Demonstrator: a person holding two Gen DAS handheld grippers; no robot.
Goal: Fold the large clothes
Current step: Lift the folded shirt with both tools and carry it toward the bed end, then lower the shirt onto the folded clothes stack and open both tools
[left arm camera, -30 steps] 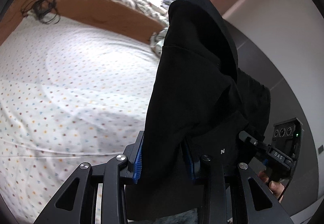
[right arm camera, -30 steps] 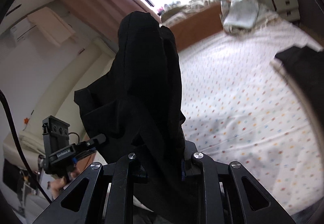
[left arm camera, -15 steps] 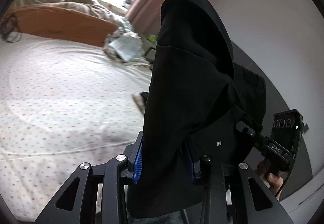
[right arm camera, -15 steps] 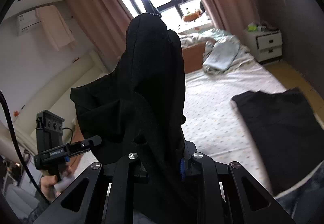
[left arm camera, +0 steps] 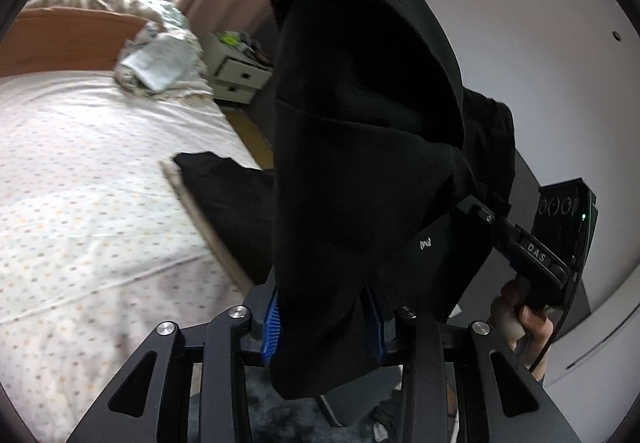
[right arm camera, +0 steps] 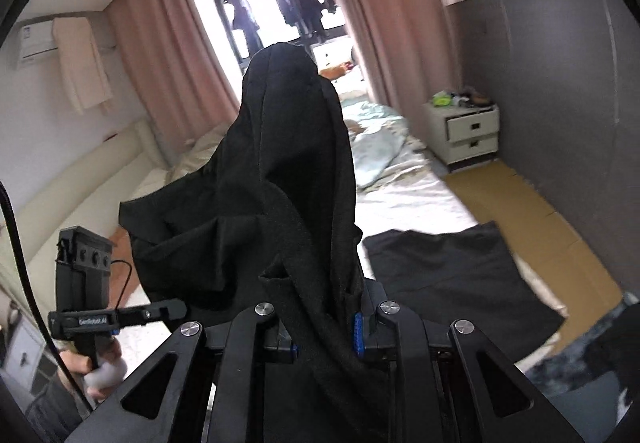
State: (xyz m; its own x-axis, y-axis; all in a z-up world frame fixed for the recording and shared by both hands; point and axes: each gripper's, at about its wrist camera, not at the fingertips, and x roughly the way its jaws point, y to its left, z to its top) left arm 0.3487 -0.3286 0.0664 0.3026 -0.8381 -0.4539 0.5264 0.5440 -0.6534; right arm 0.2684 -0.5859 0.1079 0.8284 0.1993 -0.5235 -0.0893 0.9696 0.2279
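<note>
A large black garment (left arm camera: 360,131) hangs bunched in the air between both grippers. My left gripper (left arm camera: 324,323) is shut on one part of it, the cloth pinched between the blue pads (left arm camera: 272,319). My right gripper (right arm camera: 324,339) is shut on another part of the same garment (right arm camera: 288,171), which rises in a tall fold and hides the middle of both views. In the left wrist view a hand (left arm camera: 528,323) holds the right gripper at the right, its tip buried in the cloth. A second black garment (right arm camera: 452,279) lies folded flat on the bed.
The bed's dotted sheet (left arm camera: 80,183) spreads to the left, with a crumpled blanket (left arm camera: 156,59) at its head. A white nightstand (right arm camera: 464,131) stands by the grey wall. Cardboard (right arm camera: 540,211) covers the floor beside the bed. Pink curtains (right arm camera: 168,63) frame the window.
Both views have swung from the open sheet towards the nightstand side of the bed and risen. The folded black garment has come into sight. Both grips on the hanging garment are unchanged.
</note>
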